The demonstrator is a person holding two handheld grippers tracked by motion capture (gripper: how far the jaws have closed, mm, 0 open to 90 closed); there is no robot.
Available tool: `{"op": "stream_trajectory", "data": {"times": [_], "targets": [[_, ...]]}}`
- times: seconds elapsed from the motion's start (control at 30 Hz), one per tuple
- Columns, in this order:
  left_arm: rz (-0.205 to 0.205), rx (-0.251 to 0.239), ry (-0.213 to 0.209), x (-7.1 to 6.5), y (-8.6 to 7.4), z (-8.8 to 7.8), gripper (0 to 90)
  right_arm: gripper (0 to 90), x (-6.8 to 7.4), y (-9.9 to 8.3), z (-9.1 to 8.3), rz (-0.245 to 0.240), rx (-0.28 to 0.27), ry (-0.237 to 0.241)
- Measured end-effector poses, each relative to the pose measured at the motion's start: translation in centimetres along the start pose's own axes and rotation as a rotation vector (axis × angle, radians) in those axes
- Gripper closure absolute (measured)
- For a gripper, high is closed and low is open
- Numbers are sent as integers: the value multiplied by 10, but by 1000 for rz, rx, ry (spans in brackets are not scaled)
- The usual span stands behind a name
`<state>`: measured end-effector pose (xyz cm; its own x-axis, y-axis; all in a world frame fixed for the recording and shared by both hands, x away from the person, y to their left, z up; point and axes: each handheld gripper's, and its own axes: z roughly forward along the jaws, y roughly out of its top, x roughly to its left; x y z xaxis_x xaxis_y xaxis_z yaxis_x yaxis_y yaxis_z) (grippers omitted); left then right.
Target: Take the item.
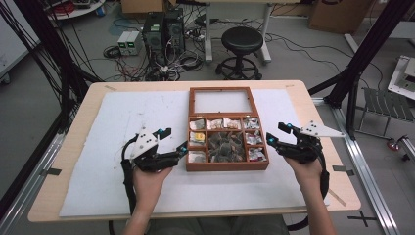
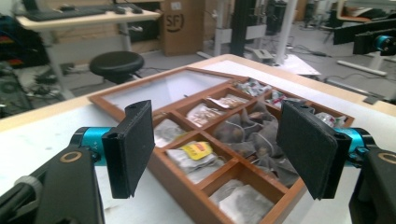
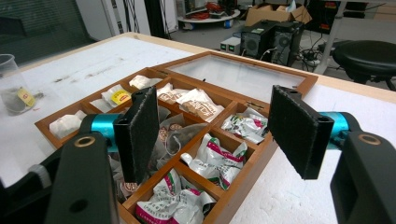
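A wooden tea box (image 1: 227,167) lies on the white mat, its glass lid (image 1: 223,102) folded flat behind it. Several compartments hold tea bags: dark loose bags (image 1: 226,146) in the big middle one, foil packets (image 3: 212,158) down the right side, and a yellow-tagged bag (image 2: 198,151) on the left. My left gripper (image 1: 172,141) is open by the box's left wall, and between its pads (image 2: 133,149) there is nothing. At the box's right edge, my right gripper (image 1: 277,134) is also open and holds nothing.
A clear plastic cup (image 3: 11,84) with a yellow-tagged tea bag in it stands on the mat left of the box. The mat (image 1: 107,117) covers most of the wooden table (image 1: 73,147). A black stool (image 1: 241,41) and computers stand on the floor beyond the far edge.
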<state>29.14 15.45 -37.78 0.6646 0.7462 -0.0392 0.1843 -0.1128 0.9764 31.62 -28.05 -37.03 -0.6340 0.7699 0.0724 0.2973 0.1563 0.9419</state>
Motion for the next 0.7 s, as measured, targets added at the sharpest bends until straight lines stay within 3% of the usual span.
{"op": "stream_trajectory", "data": {"times": [0.47, 0.7], "targets": [[39, 21, 11, -11, -16, 32, 276, 346, -3, -5, 2, 6, 13, -13], [31, 31, 32, -15, -22, 41, 277, 342, -7, -8, 2, 14, 21, -23]]}}
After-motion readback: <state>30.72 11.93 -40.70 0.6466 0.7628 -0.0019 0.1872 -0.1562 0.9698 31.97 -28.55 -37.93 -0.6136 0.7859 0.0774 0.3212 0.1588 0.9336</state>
